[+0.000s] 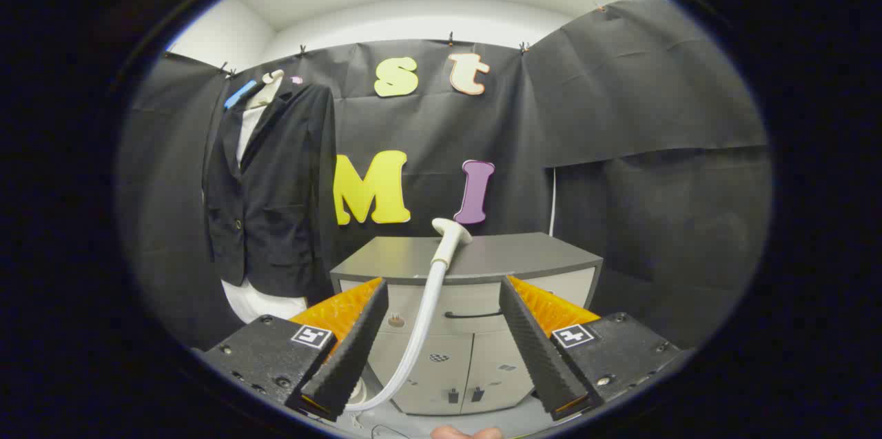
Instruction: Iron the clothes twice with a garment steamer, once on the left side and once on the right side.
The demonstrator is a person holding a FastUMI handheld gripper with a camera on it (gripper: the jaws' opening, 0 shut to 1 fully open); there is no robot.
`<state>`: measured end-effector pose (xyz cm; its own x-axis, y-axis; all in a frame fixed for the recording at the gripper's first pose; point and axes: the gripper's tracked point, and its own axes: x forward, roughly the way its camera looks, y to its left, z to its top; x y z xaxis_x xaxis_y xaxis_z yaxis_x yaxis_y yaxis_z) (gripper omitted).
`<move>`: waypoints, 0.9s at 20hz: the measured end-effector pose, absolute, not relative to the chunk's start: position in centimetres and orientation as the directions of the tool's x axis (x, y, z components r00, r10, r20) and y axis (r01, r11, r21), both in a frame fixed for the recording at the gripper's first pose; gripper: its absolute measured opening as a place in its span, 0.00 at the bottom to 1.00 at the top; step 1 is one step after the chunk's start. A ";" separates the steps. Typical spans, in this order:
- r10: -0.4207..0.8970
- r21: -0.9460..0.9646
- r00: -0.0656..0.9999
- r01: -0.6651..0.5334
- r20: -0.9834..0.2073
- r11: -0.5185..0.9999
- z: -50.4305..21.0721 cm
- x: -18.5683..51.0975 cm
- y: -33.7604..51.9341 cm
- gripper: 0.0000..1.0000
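A dark blazer [269,198] over a white shirt hangs on a mannequin to the left of the cabinet, beyond my left finger. The white steamer head [451,236] lies on the grey cabinet top [510,256], straight ahead beyond my fingers. Its white hose [420,335] runs down the cabinet front and passes between my fingers. My gripper [444,301] is open, fingers wide apart, some way short of the steamer head and holding nothing.
The grey cabinet [475,349] has a drawer with a dark handle and lower doors. Black cloth walls close the booth behind and to the right. A fingertip of a person [465,433] shows below the gripper.
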<state>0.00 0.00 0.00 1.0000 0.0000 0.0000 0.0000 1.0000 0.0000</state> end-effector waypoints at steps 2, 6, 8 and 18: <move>-0.018 0.003 1.000 0.018 -0.004 1.000 -0.1 -0.1 0.2 1.00; -0.044 0.018 0.999 0.044 -0.017 0.999 0.1 -0.1 0.8 1.00; -0.057 0.005 0.998 0.057 -0.004 0.998 0.6 -0.1 1.1 1.00; -0.102 0.011 0.994 0.103 -0.043 0.995 -1.0 0.7 3.0 1.00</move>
